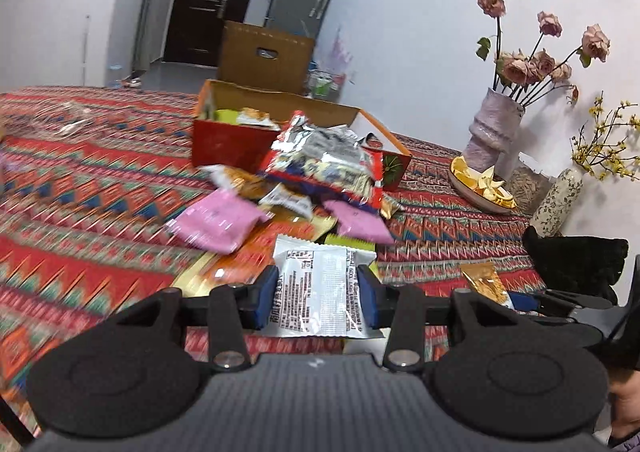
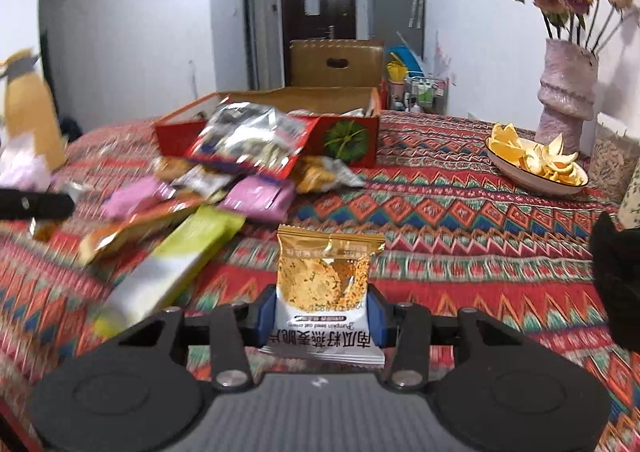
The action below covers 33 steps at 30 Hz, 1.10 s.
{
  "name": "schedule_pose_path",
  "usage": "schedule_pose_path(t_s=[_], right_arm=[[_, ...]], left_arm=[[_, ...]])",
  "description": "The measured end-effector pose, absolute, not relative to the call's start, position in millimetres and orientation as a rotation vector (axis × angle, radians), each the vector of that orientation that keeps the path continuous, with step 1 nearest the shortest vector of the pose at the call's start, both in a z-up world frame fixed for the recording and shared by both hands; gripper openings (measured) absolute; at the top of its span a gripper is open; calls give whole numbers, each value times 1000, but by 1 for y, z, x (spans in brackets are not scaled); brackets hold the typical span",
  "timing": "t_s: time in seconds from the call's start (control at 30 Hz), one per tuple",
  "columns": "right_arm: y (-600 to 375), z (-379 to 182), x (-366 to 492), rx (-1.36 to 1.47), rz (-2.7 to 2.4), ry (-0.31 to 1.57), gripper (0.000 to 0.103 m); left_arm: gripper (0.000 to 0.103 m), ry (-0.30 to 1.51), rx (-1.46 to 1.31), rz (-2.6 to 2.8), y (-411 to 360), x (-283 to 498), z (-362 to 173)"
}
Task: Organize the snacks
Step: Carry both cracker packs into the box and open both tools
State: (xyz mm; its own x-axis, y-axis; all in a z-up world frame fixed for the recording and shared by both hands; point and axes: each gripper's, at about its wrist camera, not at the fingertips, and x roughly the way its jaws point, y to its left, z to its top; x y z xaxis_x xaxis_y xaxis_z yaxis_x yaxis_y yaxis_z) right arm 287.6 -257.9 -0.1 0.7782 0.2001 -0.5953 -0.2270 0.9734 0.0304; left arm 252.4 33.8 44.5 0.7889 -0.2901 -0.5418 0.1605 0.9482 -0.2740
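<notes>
Snacks: 2 light crinkly foil packets, white-silver (image 1: 316, 292) in left tool (image 1: 318, 292), gold-white (image 2: 326, 292) in right tool (image 2: 322, 306), both clamped mid-body (crackers inside look fragile).

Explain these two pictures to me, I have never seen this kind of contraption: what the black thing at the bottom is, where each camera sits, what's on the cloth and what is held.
No robot: a person carries a two-finger gripper in each hand, with a camera on each looking along its fingers. One picture comes from the left gripper, shut on a white snack packet; the other from the right gripper, shut on a gold-topped crisp packet. On the patterned tablecloth lie loose snack packets, a red box partly filled, a plate of peels and a vase.
</notes>
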Motion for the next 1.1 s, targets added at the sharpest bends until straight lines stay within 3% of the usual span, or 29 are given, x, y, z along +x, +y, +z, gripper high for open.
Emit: schedule_pose_path(t_s=[0.33, 0.63, 0.9, 1.1], right_arm=[[-240, 11, 236, -61, 299, 623, 44], [-226, 37, 259, -81, 369, 572, 44], [-186, 94, 362, -98, 487, 449, 44], [-160, 110, 502, -14, 482, 501, 44]], left_arm=[[42, 577, -250, -205, 51, 212, 53], [42, 517, -231, -190, 61, 259, 78], [43, 438, -180, -174, 63, 376, 114], [43, 519, -187, -90, 68, 483, 89]])
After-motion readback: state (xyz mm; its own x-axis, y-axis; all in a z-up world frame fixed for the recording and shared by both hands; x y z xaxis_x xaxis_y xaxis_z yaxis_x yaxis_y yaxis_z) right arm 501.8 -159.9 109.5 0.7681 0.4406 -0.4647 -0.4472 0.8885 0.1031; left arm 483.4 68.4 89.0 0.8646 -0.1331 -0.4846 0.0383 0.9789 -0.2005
